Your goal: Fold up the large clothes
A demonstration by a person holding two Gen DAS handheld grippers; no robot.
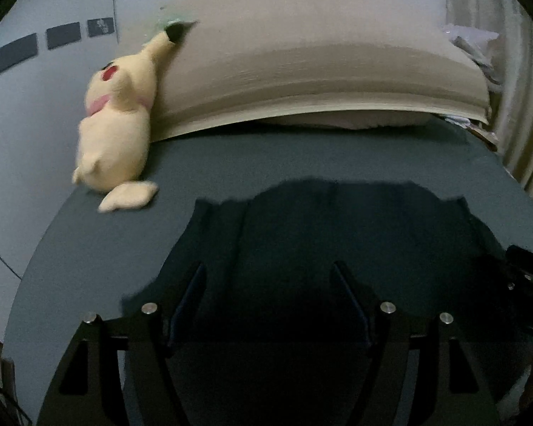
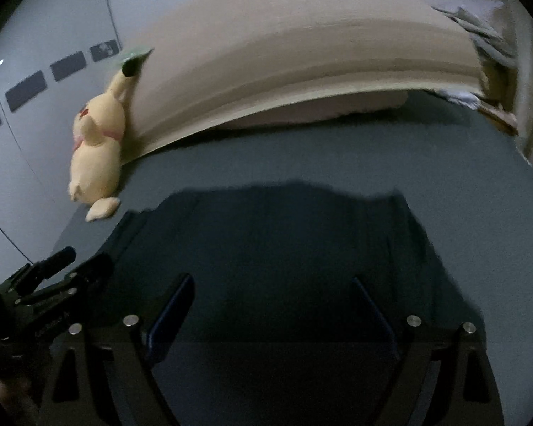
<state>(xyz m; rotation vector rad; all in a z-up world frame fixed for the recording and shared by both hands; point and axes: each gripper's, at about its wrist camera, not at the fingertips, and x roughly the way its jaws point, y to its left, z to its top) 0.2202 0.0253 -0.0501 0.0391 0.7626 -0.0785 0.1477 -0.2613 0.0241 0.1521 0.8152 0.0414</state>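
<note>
Left tongs (image 1: pixel 270 305): spread, nothing pinched.
Right tongs (image 2: pixel 272 314): spread, nothing pinched.
Dark garment (image 1: pixel 337 241): flat on bed (image 1: pixel 302 152).
Plush toy (image 1: pixel 115 135): against headboard (image 1: pixel 302 71).

Bedroom: bed (image 1: pixel 89 248), headboard (image 1: pixel 302 71), plush toy (image 1: pixel 117 124), curtain (image 1: pixel 522 124).

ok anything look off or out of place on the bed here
Only the plush toy: it lies tipped on its side at the bed's left edge, one ear up against the headboard. The dark garment lies fairly flat on the sheet, its far edge a bit uneven. No damage visible.
</note>
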